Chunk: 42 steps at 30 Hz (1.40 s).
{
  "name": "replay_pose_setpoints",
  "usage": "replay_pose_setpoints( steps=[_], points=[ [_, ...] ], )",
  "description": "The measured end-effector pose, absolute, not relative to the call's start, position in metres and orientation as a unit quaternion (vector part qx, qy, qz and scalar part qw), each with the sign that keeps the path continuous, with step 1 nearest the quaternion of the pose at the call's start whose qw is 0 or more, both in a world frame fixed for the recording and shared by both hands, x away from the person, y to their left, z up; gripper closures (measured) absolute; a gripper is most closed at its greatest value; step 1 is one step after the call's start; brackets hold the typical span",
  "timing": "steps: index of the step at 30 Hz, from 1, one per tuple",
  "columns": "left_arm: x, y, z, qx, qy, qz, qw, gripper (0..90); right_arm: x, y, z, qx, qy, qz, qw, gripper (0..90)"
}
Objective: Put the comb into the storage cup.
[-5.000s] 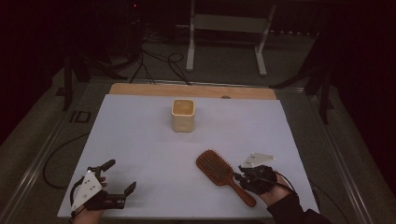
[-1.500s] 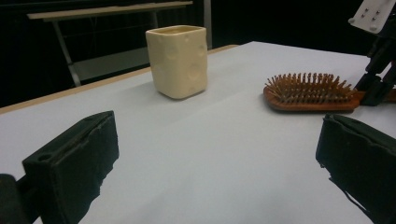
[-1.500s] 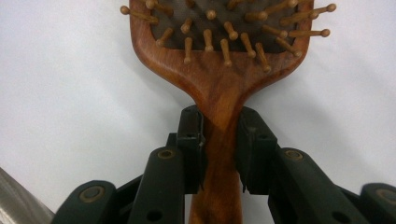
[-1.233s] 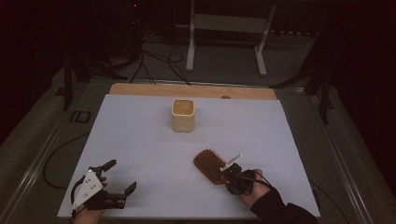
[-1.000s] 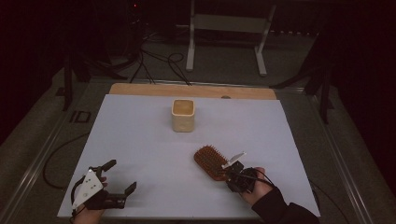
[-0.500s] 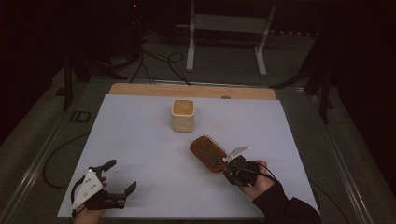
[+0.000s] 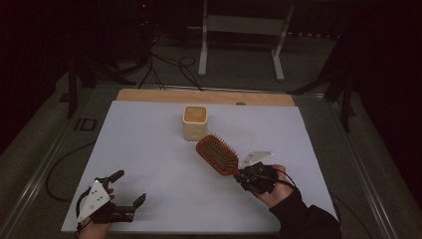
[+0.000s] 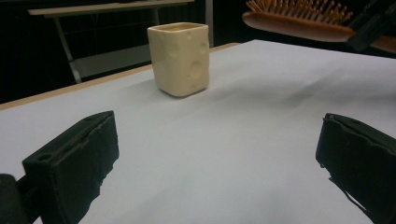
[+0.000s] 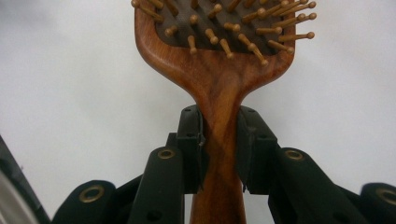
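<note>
**Wooden hairbrush pinched by its handle above the white tabletop**

Wood grain and round-tipped bristles of the hairbrush [image 9: 219, 60] show close up in the right gripper view, where the right tool [image 9: 219, 149] pinches the narrow neck of the handle between both pads. From the high view, the brush head [image 7: 217, 154] hangs tilted over the tabletop [image 7: 149, 149], just beside the cream cup [image 7: 195, 122]. Down low, the left gripper view reveals dimples on the cup [image 8: 181, 58]. Spread wide, the left tool [image 7: 122, 196] rests near the tabletop's front edge, holding nothing.

cup [image 7: 195, 122]: cream, upright, mid-table | table [image 7: 149, 149]: white top | stand [image 7: 241, 25]: metal, behind table
</note>
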<state>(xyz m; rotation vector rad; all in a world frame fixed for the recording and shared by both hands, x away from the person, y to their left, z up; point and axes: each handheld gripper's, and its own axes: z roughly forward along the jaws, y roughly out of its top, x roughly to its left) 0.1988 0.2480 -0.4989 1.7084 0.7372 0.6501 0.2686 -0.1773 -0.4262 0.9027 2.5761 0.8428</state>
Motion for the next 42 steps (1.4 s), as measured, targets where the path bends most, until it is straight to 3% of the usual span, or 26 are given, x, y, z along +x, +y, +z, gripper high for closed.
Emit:
replay_pose_setpoints(
  steps=[21,35,42],
  points=[
    [0.203,0.241,-0.480,0.728,0.322,0.260,0.546,0.0,0.270,-0.184,-0.407,0.256,0.857,0.411,0.179,73.2],
    [0.231,0.232,-0.426,0.726,0.373,0.170,0.552,0.0,0.267,-0.186,-0.407,0.249,0.832,0.448,0.213,73.2],
    [0.247,0.217,-0.395,0.713,0.381,0.128,0.574,0.0,0.270,-0.184,-0.415,0.253,0.829,0.456,0.204,73.2]
  ],
)
